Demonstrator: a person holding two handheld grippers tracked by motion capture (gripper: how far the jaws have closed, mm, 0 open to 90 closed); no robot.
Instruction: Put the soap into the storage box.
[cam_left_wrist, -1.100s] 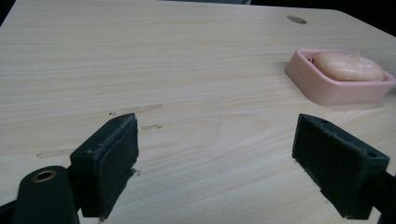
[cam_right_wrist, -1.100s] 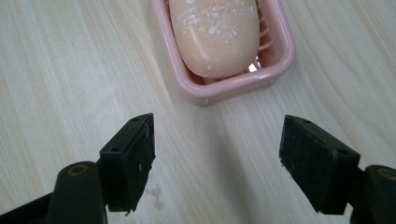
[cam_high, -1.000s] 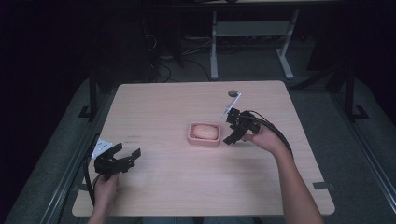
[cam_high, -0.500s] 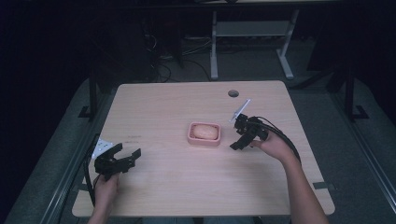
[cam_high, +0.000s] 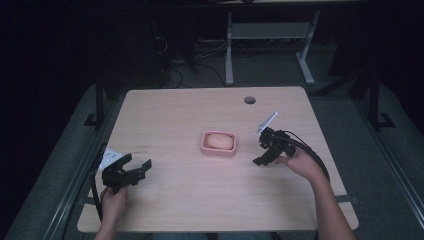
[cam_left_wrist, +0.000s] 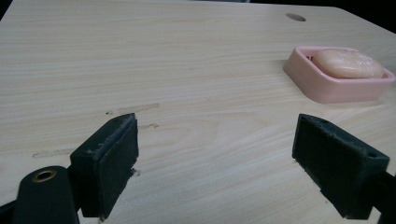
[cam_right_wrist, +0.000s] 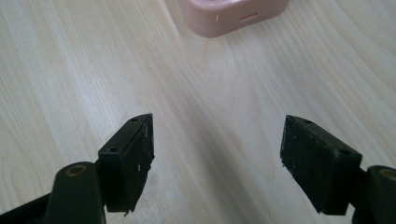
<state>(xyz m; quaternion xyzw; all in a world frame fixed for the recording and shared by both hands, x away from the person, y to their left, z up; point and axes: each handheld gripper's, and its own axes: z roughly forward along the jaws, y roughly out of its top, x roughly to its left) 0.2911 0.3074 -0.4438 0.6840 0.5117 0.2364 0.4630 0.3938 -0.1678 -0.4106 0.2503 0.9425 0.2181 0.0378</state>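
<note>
Nearest the table's front edge, at its left corner, the left gripper (cam_high: 136, 168) sits low over the wood in the person's hand, its 2 jaws spread wide with bare tabletop between them. Farther in and to the right, the right gripper (cam_high: 264, 152) hangs over the table (cam_high: 175, 110) too, jaws likewise parted and holding nothing, pointed toward the middle. Between the 2 grippers, about mid-table, stands the pink soap dish (cam_high: 218, 142) with a pale bar of soap (cam_high: 220, 141) lying in it; the right gripper is near its right side, the left one well apart. Beyond the dish, near the far edge, a round cable hole (cam_high: 249, 100) marks the tabletop.
</note>
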